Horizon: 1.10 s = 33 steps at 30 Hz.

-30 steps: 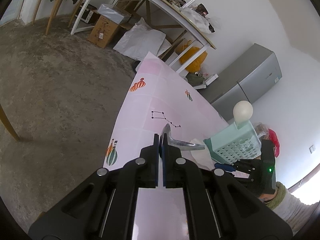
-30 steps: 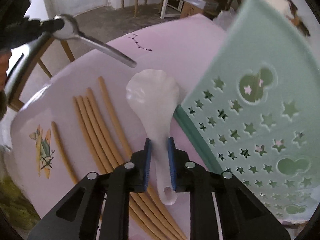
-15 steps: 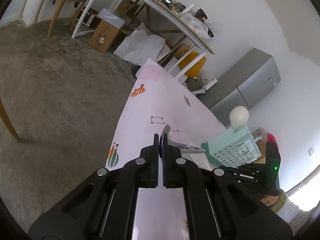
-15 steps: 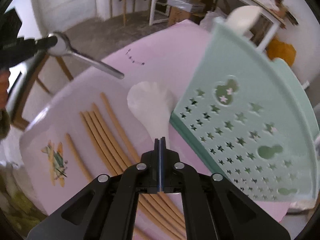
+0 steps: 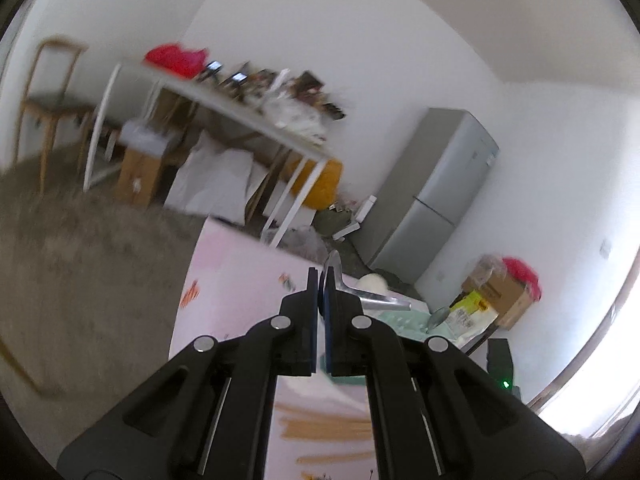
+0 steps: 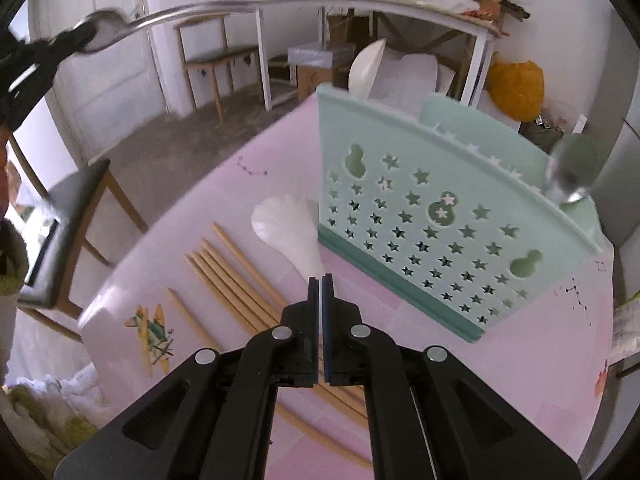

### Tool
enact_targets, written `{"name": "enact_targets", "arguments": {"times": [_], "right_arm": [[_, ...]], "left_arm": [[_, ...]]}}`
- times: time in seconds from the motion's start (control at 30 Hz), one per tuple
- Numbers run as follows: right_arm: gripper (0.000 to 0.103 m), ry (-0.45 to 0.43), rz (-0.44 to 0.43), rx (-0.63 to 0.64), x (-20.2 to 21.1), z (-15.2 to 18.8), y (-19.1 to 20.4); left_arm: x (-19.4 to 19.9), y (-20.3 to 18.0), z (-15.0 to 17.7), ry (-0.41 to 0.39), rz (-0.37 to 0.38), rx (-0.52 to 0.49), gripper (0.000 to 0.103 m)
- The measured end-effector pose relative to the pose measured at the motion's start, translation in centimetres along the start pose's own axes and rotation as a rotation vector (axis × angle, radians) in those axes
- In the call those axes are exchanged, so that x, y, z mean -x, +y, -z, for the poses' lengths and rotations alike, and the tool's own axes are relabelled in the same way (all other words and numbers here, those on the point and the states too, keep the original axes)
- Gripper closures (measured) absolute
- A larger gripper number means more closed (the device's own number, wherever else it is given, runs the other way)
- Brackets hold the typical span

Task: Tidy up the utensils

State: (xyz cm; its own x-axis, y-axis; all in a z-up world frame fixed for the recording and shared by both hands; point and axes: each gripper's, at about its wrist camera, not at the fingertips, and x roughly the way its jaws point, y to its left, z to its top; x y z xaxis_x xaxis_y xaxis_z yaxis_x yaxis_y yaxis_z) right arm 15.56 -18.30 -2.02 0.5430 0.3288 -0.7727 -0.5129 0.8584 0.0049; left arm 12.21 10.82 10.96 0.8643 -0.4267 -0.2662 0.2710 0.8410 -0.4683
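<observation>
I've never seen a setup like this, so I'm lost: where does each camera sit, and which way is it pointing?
Left wrist: rides the left gripper, raised, facing the fridge; shut on a metal spoon.
Right wrist: rides the right gripper, shut, looking down at chopsticks, white spoon.
Shared: green caddy, metal spoon.

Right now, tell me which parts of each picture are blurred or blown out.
Left wrist view: the room behind is motion-smeared, the window glare at lower right is blown out, and only the left hand-held gripper is sharp. Right wrist view: mostly sharp, though the metal spoon at upper left streaks.
</observation>
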Motion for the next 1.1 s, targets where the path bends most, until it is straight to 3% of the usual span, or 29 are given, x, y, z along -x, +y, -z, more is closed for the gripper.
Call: {"name": "enact_targets", "arguments": {"times": [0.13, 0.33, 0.53, 0.73, 0.93, 0.97, 1.03, 1.1], "right_arm": [[0.101, -0.053, -0.006, -0.018, 1.2, 0.5, -0.1], [0.101, -0.093, -0.020, -0.030, 2.1, 1.3, -0.1], [0.101, -0.119, -0.047, -0.048, 2.2, 1.8, -0.6], [0.101, -0.131, -0.065, -0.076, 2.1, 2.4, -1.1], [0.097, -0.115, -0.076, -0.101, 1.4, 2.9, -1.4], [0.095, -0.114, -0.079, -0.105, 1.3, 3.0, -1.4], [0.092, -0.113, -0.088, -0.113, 1.1, 2.8, -1.4], [0.085, -0.115, -0.099, -0.120, 0.9, 2.6, -1.5]], "left_arm": [[-2.8, -4.7, -1.3, 0.008, -0.035, -0.173, 0.102], [-8.2, -10.2, -1.2, 0.101, -0.165, -0.450, 0.102], [-12.7, -13.4, 0.0, 0.195, -0.210, -0.614, 0.102], [-15.9, -13.1, 0.7, 0.273, -0.161, -0.561, 0.101], [-16.4, -11.6, 0.5, 0.263, -0.036, -0.422, 0.095], [-16.2, -11.4, 0.4, 0.249, -0.021, -0.404, 0.092], [-15.4, -10.9, 0.1, 0.211, 0.004, -0.368, 0.077], [-14.7, -10.4, -0.1, 0.184, 0.011, -0.342, 0.074]]}}
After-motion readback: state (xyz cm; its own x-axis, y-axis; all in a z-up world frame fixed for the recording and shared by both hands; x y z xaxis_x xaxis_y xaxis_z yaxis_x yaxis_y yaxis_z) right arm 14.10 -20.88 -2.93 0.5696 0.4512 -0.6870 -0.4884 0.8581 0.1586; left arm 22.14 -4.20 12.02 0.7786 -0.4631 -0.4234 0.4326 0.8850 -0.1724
